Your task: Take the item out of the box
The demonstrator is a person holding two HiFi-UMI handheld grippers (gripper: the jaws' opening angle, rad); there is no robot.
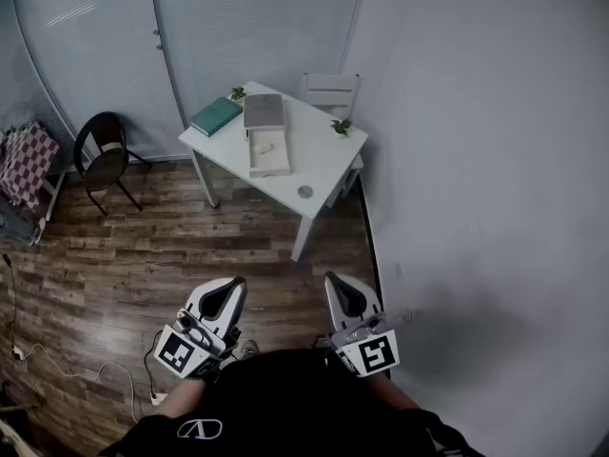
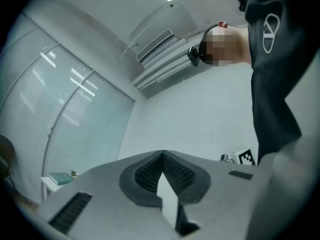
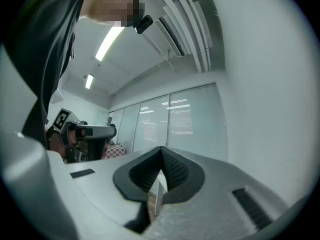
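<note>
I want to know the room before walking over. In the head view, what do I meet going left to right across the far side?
In order: checkered cloth → black chair → green book → open box → small plant.

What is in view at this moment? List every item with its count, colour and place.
table: 1, white, by the far wall
open box: 1, white, middle of the table
item: 1, pale, inside the open box
flat box or lid: 1, grey, on the table just behind the open box
book: 1, teal, table's left end
small plants: 2, green, one behind the book, one at the table's right edge
round disc: 1, grey, table's near corner
white chair: 1, behind the table
black chair: 1, left of the table
left claw: 1, white, shut, empty, near the person's body
right claw: 1, white, shut, empty, beside it
</note>
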